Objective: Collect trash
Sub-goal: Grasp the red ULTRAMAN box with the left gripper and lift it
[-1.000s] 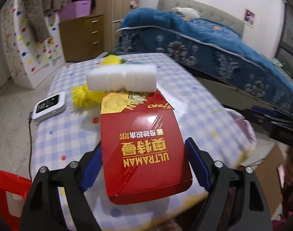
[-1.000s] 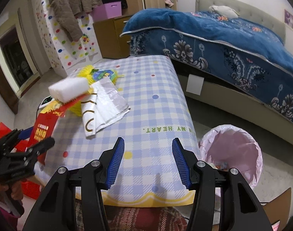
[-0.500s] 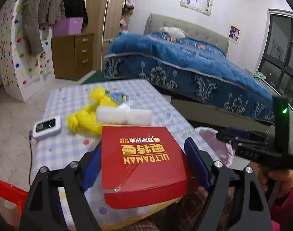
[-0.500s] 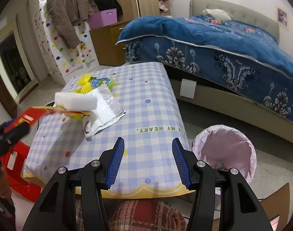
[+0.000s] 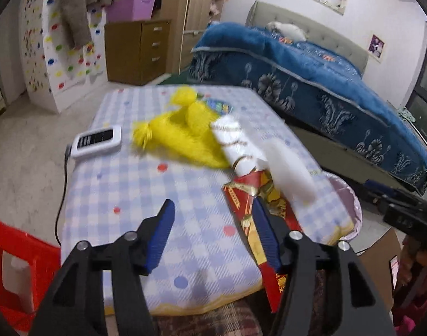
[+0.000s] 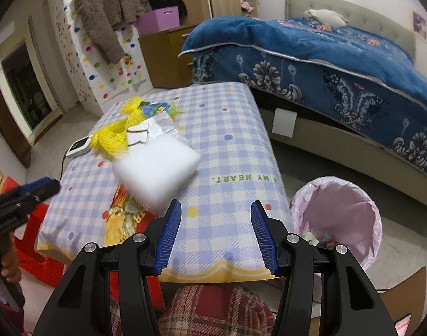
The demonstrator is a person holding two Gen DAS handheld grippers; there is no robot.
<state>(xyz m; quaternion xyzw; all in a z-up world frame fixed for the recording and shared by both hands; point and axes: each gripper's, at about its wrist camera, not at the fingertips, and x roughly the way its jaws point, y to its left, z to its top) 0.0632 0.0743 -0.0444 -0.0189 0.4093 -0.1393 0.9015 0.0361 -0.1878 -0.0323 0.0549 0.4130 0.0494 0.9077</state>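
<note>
My left gripper (image 5: 213, 232) hangs over the checked table (image 5: 129, 196), and its jaws are closing. A red Ultraman box (image 5: 247, 210) stands tipped on edge along the inner side of the right finger. The left pad is well clear of it. A blurred white foam block (image 5: 289, 168) tumbles off the box. In the right wrist view the foam block (image 6: 154, 168) is over the box (image 6: 123, 218) at the table's near left corner. My right gripper (image 6: 216, 232) is open and empty above the table's near edge. The pink-lined bin (image 6: 336, 218) stands on the floor to its right.
A yellow mesh bag (image 5: 180, 137), a white plastic bag (image 5: 236, 145) and a white device (image 5: 97, 140) with a cable lie on the table. A red stool (image 5: 14, 266) stands to the left, a blue bed (image 6: 325, 56) behind, and a cardboard box (image 5: 381, 249) near the bin.
The red box lay flat between the left jaws with the foam block on top. Now it has tipped on edge to the right, the foam is sliding off and the jaws are narrower. The right gripper stayed put.
</note>
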